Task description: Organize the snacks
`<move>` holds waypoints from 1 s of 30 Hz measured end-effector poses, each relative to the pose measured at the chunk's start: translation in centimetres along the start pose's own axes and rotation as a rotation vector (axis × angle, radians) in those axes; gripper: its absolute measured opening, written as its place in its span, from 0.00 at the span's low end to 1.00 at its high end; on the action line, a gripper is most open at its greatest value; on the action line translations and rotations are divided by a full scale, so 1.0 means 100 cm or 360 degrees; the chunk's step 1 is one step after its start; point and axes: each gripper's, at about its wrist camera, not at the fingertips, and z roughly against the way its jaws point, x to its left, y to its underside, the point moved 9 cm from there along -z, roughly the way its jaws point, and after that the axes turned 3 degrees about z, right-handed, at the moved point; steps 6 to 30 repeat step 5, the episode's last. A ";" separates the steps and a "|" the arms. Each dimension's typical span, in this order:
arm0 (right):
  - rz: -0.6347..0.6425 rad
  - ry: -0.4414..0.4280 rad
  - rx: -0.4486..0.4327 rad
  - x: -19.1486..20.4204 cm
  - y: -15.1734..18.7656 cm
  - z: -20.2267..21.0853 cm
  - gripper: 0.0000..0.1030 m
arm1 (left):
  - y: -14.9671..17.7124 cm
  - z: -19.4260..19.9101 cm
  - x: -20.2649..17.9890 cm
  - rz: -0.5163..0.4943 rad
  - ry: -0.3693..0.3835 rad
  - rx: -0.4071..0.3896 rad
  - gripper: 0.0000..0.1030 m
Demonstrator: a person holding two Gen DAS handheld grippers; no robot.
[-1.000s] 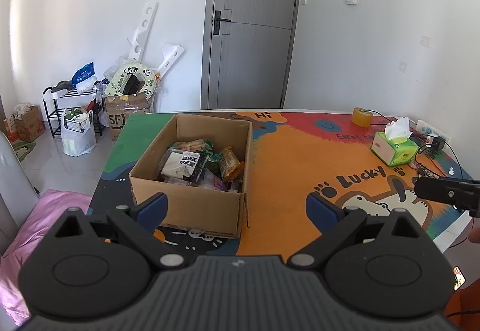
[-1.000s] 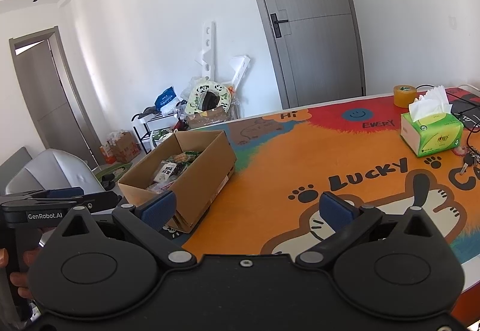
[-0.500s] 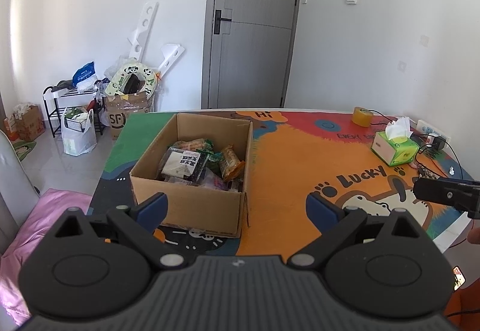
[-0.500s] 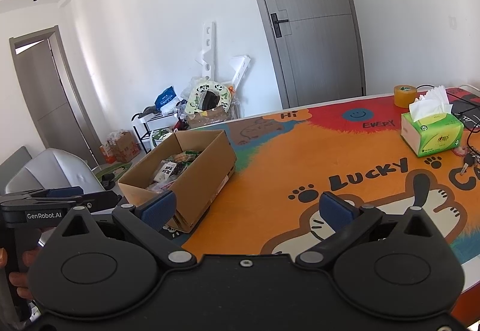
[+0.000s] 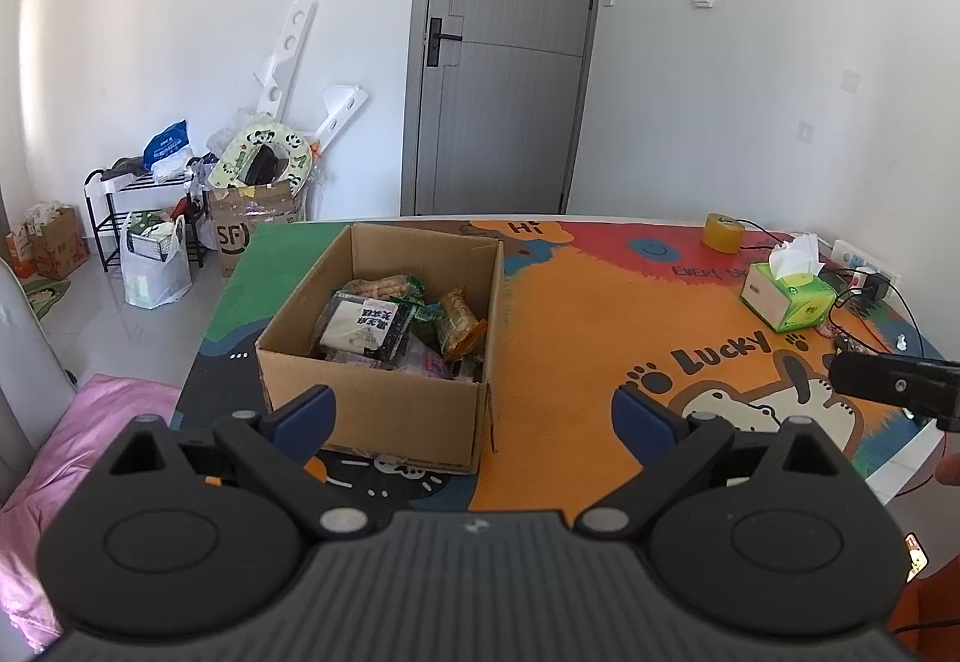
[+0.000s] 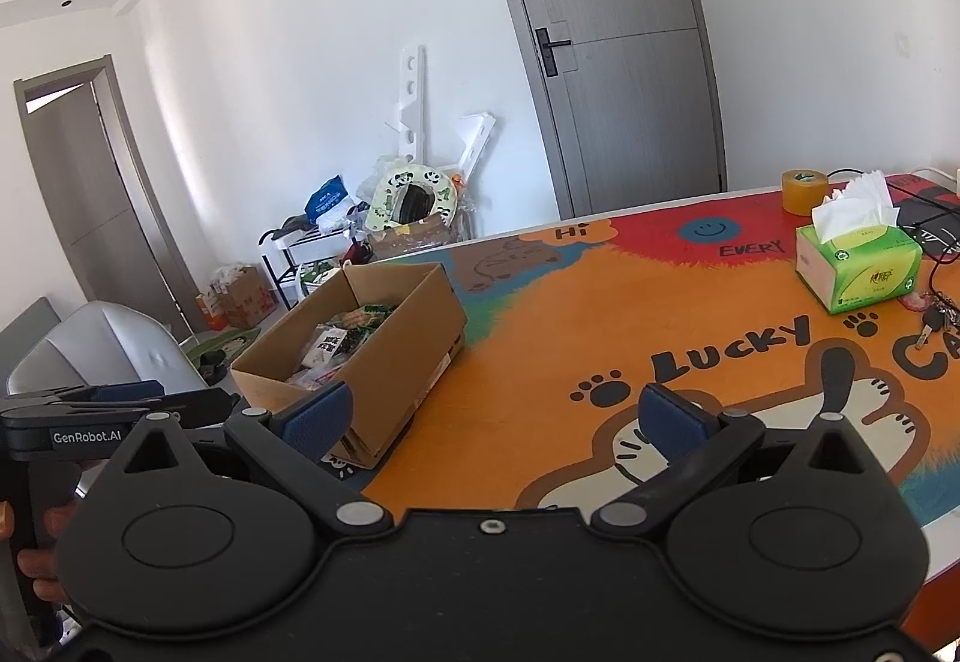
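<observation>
**Both grippers held apart and empty above the table's near edge**

The left gripper (image 5: 474, 416) is seen with its blue-padded fingers spread wide, nothing held between them; it is poised above the near edge of the table (image 5: 600, 314), just short of the cardboard box (image 5: 384, 410). The right gripper (image 6: 492, 419) is likewise held with fingers wide apart and empty, over the orange part of the mat, to the right of the box.

The box stands open on the left part of the table, and the snack packets (image 5: 396, 326) are piled inside it; a black-and-white packet lies on top, with yellow-brown and green wrappers beside it.

Further out, on the right side of the table, a green tissue box (image 6: 858, 266) is placed, with a roll of yellow tape (image 6: 804, 191) behind it and a bunch of keys (image 6: 936, 317) near it. Beyond the table a grey door (image 5: 504, 56) is shown closed.
</observation>
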 end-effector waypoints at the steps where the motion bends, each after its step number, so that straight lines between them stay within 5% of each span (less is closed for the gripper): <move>1: 0.0003 0.0000 0.0002 0.001 0.001 0.000 1.00 | 0.000 0.000 -0.001 -0.0008 0.0003 -0.0005 0.95; 30: 0.0006 -0.0004 0.0007 0.002 0.001 -0.002 1.00 | 0.000 0.000 -0.003 -0.0006 0.0006 -0.0004 0.95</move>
